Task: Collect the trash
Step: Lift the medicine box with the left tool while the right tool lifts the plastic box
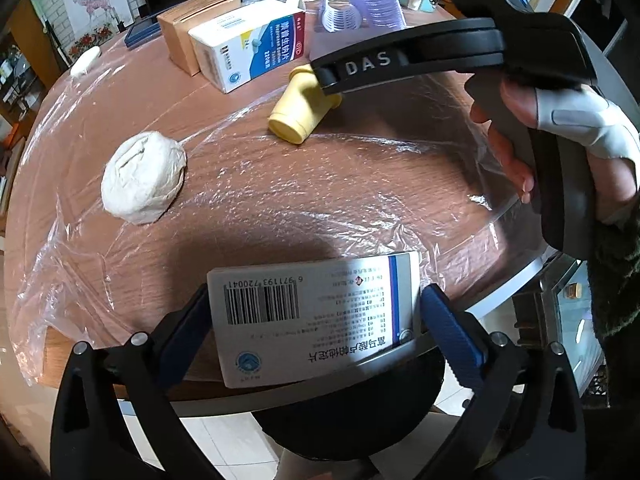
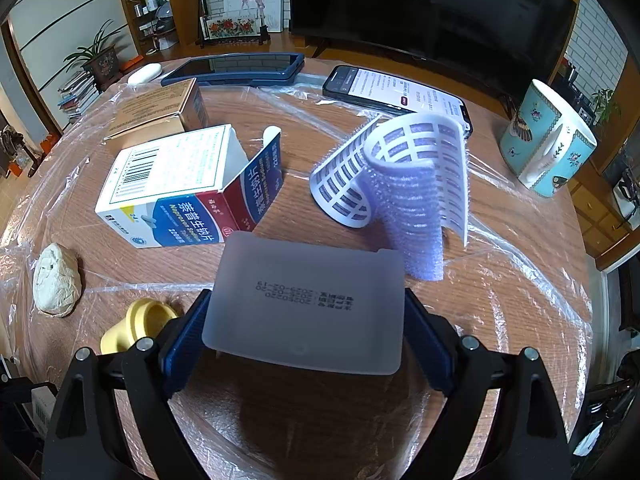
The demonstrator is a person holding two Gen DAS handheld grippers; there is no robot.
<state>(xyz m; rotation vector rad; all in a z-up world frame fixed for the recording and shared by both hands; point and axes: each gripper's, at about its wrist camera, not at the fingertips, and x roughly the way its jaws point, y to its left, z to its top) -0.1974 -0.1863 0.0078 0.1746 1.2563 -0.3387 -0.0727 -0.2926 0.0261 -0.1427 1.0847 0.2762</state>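
In the left wrist view my left gripper [image 1: 316, 320] points down at the near edge of the round table. A white medicine box [image 1: 304, 356] with a barcode lies between its blue pads. The pads stand at the box's short ends without visibly pressing, so the gripper is open. In the right wrist view my right gripper [image 2: 306, 332] is shut on a frosted plastic tray [image 2: 308, 280] with a printed date, held tilted above the table. Loose on the table are a crumpled paper ball [image 1: 144, 178] [image 2: 56, 280], a yellow plastic piece [image 1: 296, 116] [image 2: 136, 324] and an opened blue-and-white medicine box [image 2: 188, 196].
Clear plastic film [image 1: 360, 184] covers the wooden table. Further back are a brown carton [image 2: 156, 112], a purple hair roller with a white grid [image 2: 400, 184], two phones [image 2: 236, 68] [image 2: 396, 92] and a patterned mug [image 2: 548, 144]. A gloved hand [image 1: 580, 124] holds the right gripper at the table's right edge.
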